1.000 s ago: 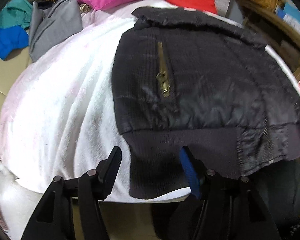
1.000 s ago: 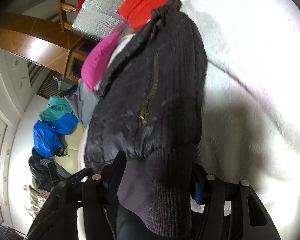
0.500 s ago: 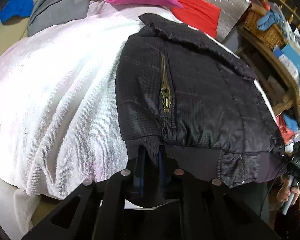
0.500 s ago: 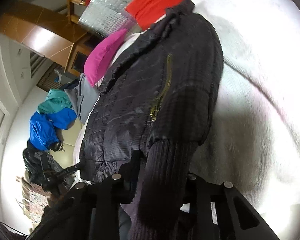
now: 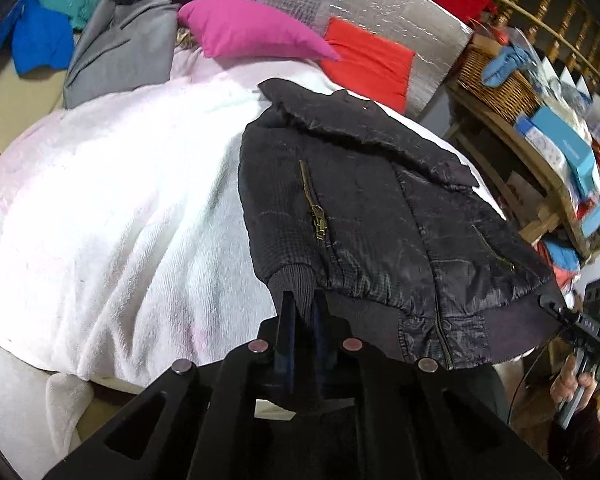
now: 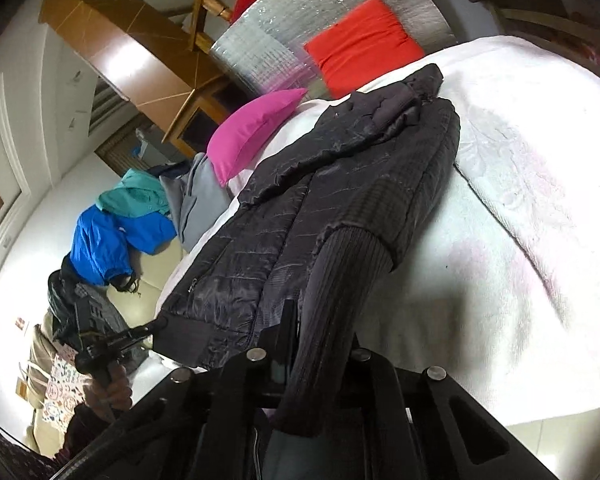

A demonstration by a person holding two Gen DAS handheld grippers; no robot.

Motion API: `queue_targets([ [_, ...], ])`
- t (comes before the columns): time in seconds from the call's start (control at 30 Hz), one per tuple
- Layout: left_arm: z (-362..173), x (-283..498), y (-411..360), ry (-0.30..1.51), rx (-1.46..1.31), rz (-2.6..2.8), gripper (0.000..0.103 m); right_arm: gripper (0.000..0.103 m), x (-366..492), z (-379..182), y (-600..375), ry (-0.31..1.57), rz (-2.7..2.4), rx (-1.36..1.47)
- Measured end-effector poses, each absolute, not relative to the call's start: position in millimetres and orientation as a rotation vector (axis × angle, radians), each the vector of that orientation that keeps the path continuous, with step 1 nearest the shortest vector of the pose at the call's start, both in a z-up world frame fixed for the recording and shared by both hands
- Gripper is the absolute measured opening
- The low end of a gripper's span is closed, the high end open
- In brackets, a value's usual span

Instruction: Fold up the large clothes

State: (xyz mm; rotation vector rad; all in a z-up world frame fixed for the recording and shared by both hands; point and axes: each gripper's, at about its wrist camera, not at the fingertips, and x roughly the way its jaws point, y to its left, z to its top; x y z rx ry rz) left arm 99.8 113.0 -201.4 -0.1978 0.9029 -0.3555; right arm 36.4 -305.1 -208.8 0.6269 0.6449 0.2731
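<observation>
White blanket [image 5: 112,216] under black jacket [image 5: 380,216]; pink pillow [image 5: 252,32] beyond.

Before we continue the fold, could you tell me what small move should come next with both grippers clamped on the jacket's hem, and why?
Probably carry the hem up toward the collar. The left gripper and right gripper have just closed on the ribbed hem of the black jacket, lying flat on the white blanket.

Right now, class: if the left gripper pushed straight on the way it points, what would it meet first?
The left gripper is already shut on the ribbed hem of the black jacket, so it would press straight into the jacket's quilted body. Beyond that probably the white blanket; depth is unclear.
</observation>
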Motion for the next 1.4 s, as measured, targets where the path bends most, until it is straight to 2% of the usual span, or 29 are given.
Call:
queue_targets([
  [0.13,-223,106,117,0.966,-0.207,-0.327,0.008,0.012,37,-236,-319,0.714,0.252,0.69],
  [0.17,-233,113,119,1.008,-0.22,-0.315,0.008,0.016,38,-240,-322,0.727,0.246,0.708],
  [0.27,-252,126,123,1.111,-0.238,-0.283,0.013,0.016,39,-250,-334,0.76,0.244,0.79],
  [0.3,-255,129,124,1.135,-0.24,-0.273,0.022,0.016,40,-251,-338,0.775,0.243,0.808],
  [0.33,-255,131,122,1.14,-0.242,-0.277,0.032,0.023,41,-252,-342,0.786,0.238,0.817],
  [0.37,-254,131,123,1.135,-0.244,-0.284,0.039,0.04,41,-253,-345,0.793,0.226,0.822],
  [0.4,-252,132,125,1.127,-0.24,-0.283,0.058,0.054,42,-254,-347,0.795,0.217,0.828],
  [0.43,-250,131,128,1.114,-0.234,-0.275,0.069,0.082,40,-257,-353,0.784,0.199,0.849],
  [0.47,-248,131,129,1.095,-0.23,-0.266,0.07,0.085,40,-260,-355,0.773,0.192,0.865],
  [0.57,-246,133,133,1.085,-0.263,-0.3,0.07,0.085,40,-273,-362,0.755,0.218,0.926],
  [0.7,-269,141,125,1.178,-0.264,-0.328,0.07,0.081,48,-292,-357,0.79,0.26,0.957],
  [0.73,-272,141,121,1.183,-0.273,-0.338,0.07,0.072,49,-293,-354,0.794,0.269,0.953],
  [0.77,-275,141,117,1.184,-0.289,-0.354,0.069,0.055,51,-293,-347,0.806,0.28,0.923],
  [0.8,-275,141,114,1.177,-0.3,-0.364,0.067,0.046,52,-290,-342,0.814,0.273,0.886],
  [0.83,-273,140,112,1.161,-0.307,-0.377,0.049,0.036,52,-288,-339,0.814,0.27,0.864],
  [0.9,-267,140,105,1.138,-0.283,-0.39,0.032,0.031,49,-276,-335,0.775,0.29,0.832],
  [1.0,-261,143,96,1.12,-0.242,-0.394,0.029,0.029,53,-266,-335,0.756,0.285,0.811],
  [1.03,-263,145,94,1.13,-0.241,-0.391,0.03,0.032,58,-269,-334,0.777,0.266,0.803],
  [1.1,-269,151,92,1.157,-0.251,-0.387,0.038,0.036,67,-286,-332,0.862,0.236,0.819],
  [1.17,-269,155,90,1.15,-0.275,-0.387,0.038,0.036,68,-283,-329,0.842,0.235,0.801],
  [1.2,-264,155,90,1.132,-0.279,-0.389,0.032,0.034,68,-276,-325,0.822,0.235,0.771],
  [1.23,-260,154,90,1.116,-0.276,-0.39,0.019,0.03,67,-266,-323,0.798,0.241,0.743],
  [1.27,-255,155,92,1.101,-0.274,-0.398,0.016,0.026,67,-260,-321,0.779,0.245,0.729],
  [1.4,-229,168,96,1.058,-0.309,-0.436,0.011,0.022,68,-217,-324,0.652,0.273,0.687],
])
